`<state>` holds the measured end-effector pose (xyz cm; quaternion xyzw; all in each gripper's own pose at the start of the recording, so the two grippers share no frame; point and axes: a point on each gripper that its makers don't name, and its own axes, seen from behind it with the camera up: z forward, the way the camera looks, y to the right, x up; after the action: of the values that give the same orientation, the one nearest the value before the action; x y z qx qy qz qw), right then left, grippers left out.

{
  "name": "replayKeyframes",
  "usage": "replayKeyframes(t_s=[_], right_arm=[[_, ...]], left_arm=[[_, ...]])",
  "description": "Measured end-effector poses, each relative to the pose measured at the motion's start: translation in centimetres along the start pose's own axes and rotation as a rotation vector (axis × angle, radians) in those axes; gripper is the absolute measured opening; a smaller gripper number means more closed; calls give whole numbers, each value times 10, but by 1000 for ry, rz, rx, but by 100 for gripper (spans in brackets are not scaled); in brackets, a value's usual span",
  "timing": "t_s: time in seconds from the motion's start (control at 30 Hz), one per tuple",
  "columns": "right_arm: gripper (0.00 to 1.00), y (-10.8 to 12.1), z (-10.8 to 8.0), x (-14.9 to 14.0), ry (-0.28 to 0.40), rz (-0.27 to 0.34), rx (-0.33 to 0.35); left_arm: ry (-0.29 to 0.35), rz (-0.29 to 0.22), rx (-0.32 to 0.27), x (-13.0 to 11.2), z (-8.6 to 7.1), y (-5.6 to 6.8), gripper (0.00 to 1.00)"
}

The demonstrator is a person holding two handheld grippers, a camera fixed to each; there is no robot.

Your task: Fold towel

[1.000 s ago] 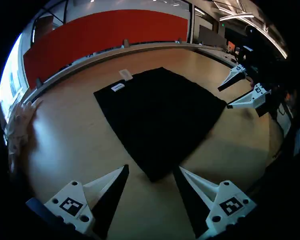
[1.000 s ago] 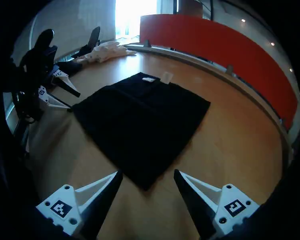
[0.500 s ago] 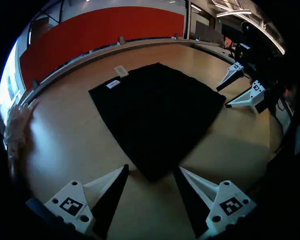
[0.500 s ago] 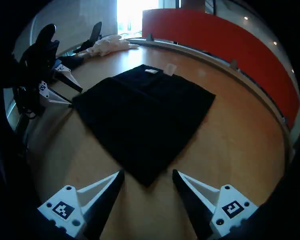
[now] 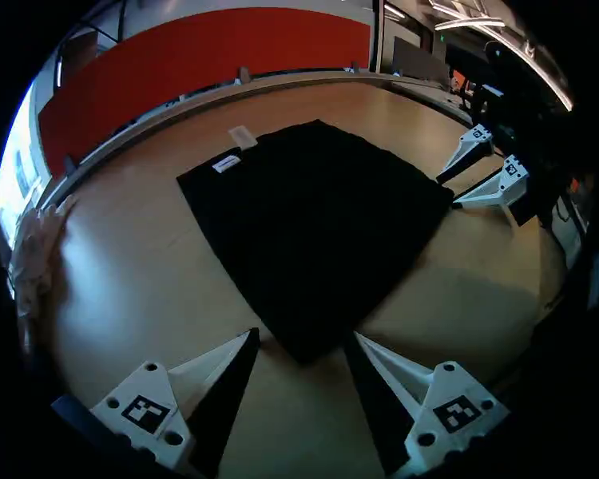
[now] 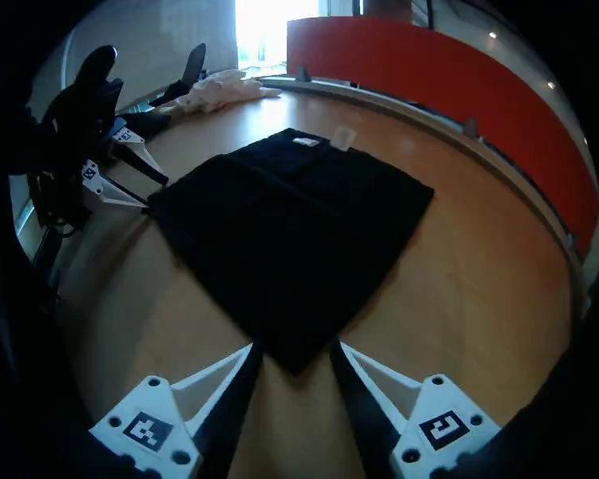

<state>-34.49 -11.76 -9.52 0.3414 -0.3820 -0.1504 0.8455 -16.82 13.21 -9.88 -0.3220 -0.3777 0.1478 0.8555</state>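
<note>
— At the fingertips: status?
— Left gripper (image 5: 301, 339) spread, straddling one corner of the black towel (image 5: 315, 215); right gripper (image 6: 295, 347) spread astride another corner.
— Surroundings?
— It lies flat on wooden table (image 5: 140, 271); white tag (image 5: 226, 164) at far edge; pale cloth heap (image 5: 32, 255) well apart.

Both views look low and close over the towel (image 5: 315, 231) from neighbouring corners, sharing its whole surface.
</note>
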Motion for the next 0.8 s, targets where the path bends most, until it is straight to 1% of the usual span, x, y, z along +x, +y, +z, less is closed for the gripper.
replayKeyframes(t_s=[0.13,0.2,0.27,0.33,0.4,0.53,0.6,0.73,0.8], right_arm=[[42,-2,-1,0,-2,-8,6],[37,-4,-1,0,-2,-9,7],[34,-5,-1,0,-2,-9,7],[31,-5,-1,0,-3,-3,5],[25,-4,-1,0,-4,3,3],[21,-4,0,-1,-7,11,1],[19,-5,0,0,-8,14,3],[17,-6,-1,3,-2,23,2],[16,-5,-3,6,7,28,-3]], left_arm=[[-3,-3,3,1,0,1,61],[-5,-4,4,1,0,2,54],[-9,-6,5,1,0,3,53],[-11,-9,7,2,0,2,50],[-14,-12,9,2,1,2,47],[-23,-25,21,3,2,-1,26],[-28,-31,26,3,2,-2,20],[-37,-42,31,4,2,-2,15],[-41,-48,32,5,2,-1,14]])
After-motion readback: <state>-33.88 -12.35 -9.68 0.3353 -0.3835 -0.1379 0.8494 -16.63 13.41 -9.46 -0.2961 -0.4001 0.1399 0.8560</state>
